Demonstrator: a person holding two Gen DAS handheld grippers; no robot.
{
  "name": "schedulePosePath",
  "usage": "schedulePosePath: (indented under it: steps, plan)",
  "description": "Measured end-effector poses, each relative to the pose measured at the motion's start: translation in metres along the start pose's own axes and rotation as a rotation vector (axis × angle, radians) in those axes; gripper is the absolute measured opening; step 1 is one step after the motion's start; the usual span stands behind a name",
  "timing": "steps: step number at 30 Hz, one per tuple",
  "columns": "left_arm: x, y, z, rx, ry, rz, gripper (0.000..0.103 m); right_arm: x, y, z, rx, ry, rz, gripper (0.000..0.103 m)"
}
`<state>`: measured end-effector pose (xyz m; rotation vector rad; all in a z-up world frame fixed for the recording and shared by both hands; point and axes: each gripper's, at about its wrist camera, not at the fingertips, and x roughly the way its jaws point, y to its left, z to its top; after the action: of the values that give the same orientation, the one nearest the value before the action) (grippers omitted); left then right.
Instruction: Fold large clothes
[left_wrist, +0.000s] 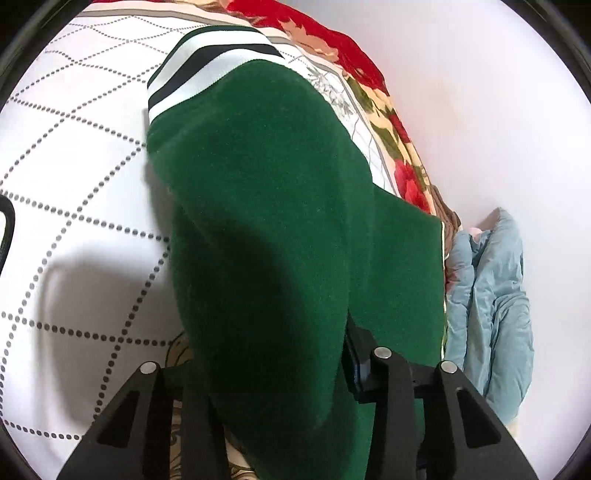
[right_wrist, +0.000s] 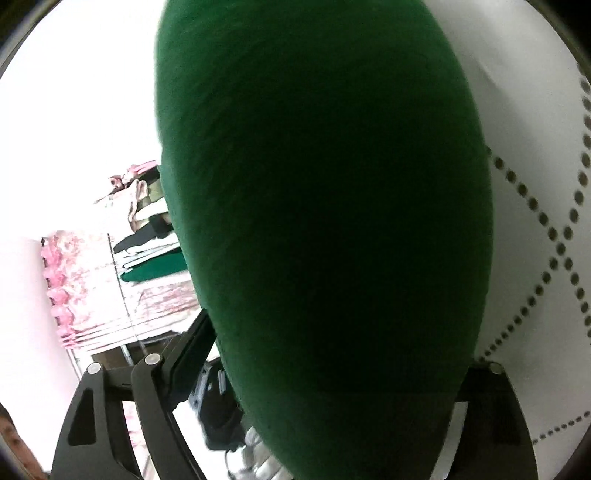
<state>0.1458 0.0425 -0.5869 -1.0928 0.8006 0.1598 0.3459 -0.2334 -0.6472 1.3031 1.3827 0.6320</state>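
Garment (left_wrist: 266, 206), dark green with a striped cuff (left_wrist: 207, 62), is lying partly on the dotted sheet (left_wrist: 74, 155) and rising into both grippers. The left gripper (left_wrist: 273, 373) is clamping a green fold between narrow jaws. The right gripper (right_wrist: 332, 376) is standing wider, cloth filling the gap; whether its pads are pressing cannot be told. Judged from this, folding is under way: one section is being lifted, with no finished fold showing yet.

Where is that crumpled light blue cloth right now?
In the left wrist view, the light blue cloth lies at the right edge, beside the green garment, below the red floral blanket.
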Motion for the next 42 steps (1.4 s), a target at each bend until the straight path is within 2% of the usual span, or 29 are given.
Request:
schedulePosePath:
  steps: [1, 4, 12, 18, 20, 27, 33, 38, 42]
  plan:
    - [-0.003, -0.003, 0.004, 0.008, -0.007, 0.004, 0.033, -0.008, 0.000, 0.001, 0.000, -0.011, 0.016, 0.058]
    - [-0.010, -0.015, 0.009, 0.038, -0.019, 0.004, 0.032, 0.000, 0.024, -0.001, -0.047, -0.017, 0.013, 0.050]
    - [-0.028, -0.057, 0.027, 0.099, -0.052, -0.019, 0.032, 0.003, 0.101, 0.012, -0.187, -0.029, 0.008, 0.047]
    - [-0.031, -0.092, 0.057, 0.119, -0.076, -0.058, 0.032, -0.011, 0.158, 0.030, -0.287, -0.025, 0.011, 0.046]
    - [-0.027, -0.105, 0.072, 0.124, -0.082, -0.077, 0.032, -0.010, 0.188, 0.043, -0.321, -0.029, 0.007, 0.046]
    - [0.005, -0.154, 0.123, 0.126, -0.100, -0.130, 0.032, -0.004, 0.290, 0.119, -0.377, -0.052, 0.010, 0.046]
    - [0.069, -0.196, 0.148, 0.109, -0.137, -0.170, 0.032, -0.003, 0.340, 0.211, -0.421, -0.046, 0.011, 0.046]
    - [0.135, -0.216, 0.143, 0.059, -0.170, -0.181, 0.032, 0.000, 0.368, 0.296, -0.459, -0.007, -0.028, 0.046]
    - [0.180, -0.221, 0.132, 0.025, -0.193, -0.174, 0.032, 0.003, 0.356, 0.368, -0.484, 0.053, -0.046, 0.046]
